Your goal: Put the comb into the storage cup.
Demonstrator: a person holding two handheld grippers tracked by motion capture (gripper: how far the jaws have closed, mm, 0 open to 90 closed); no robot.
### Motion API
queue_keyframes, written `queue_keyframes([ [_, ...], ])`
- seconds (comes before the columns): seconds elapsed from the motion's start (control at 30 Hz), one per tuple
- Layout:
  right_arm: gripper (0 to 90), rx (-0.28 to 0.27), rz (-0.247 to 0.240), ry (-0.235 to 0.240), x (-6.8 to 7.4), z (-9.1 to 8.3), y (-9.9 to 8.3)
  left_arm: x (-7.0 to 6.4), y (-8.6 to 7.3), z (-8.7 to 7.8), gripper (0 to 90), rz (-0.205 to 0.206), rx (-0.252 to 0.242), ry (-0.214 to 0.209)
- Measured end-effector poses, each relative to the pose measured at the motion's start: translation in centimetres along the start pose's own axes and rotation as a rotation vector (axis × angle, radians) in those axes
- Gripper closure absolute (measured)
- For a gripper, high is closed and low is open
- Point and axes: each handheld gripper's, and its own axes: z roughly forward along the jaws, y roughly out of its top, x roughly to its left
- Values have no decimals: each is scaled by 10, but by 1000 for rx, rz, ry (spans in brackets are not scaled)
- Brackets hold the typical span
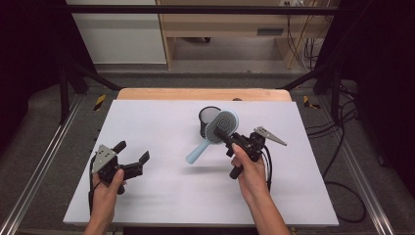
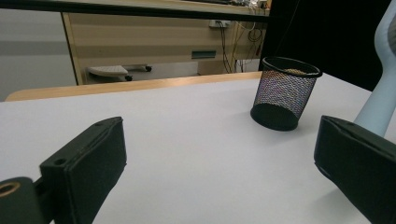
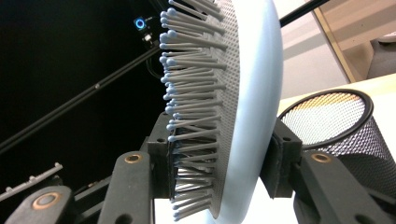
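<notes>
A light blue hairbrush (image 1: 214, 132) with grey bristles hangs in the air above the white table, handle pointing down-left. My right gripper (image 1: 226, 134) is shut on its round head; in the right gripper view the jaws pinch the hairbrush head (image 3: 252, 93) from the bristle side and the back. A black mesh cup (image 1: 207, 118) stands upright just behind the brush, also seen as the mesh cup (image 2: 285, 93) and mesh cup (image 3: 345, 126). My left gripper (image 1: 132, 155) rests low over the table's left side, open, nothing between its fingers (image 2: 88, 172).
The white table sheet (image 1: 161, 186) covers a wooden top whose far edge (image 1: 200, 94) shows. Metal rails run along both sides of the table. Cables (image 1: 342, 147) trail on the floor at the right. A wooden desk stands behind.
</notes>
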Motion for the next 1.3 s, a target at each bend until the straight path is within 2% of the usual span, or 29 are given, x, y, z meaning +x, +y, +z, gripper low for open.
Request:
queue_keyframes([
  [0.23, 546, -22, 1, -11, 0, -5, 7, 8, -3, -1, 26, -19, 1, 20],
  [0.3, 545, -31, 6, -17, 0, -7, 10, 9, -4, 0, 26, -9, 2, 32],
  [0.37, 544, -36, 4, -16, 0, -7, 11, 10, -4, 3, 29, -16, 5, 37],
  [0.5, 544, -24, -24, -20, 2, -4, 13, 12, -5, 5, 25, -9, 12, 37],
  [0.63, 544, -21, -29, -16, 9, 0, 17, 16, -7, 4, 29, -40, 9, 51],
  [0.77, 543, -10, -23, -25, 14, 6, 19, 14, -6, 3, 28, -17, 11, 48],
  [0.9, 543, 2, -33, -35, 16, 14, 26, 14, -7, 4, 28, -21, 17, 46],
  [1.13, 543, 19, -22, -49, 19, 31, 46, 14, -8, 4, 30, -14, 20, 43],
  [1.3, 541, 21, -2, -48, 25, 42, 58, 13, -7, 2, 34, -10, 0, 49],
])
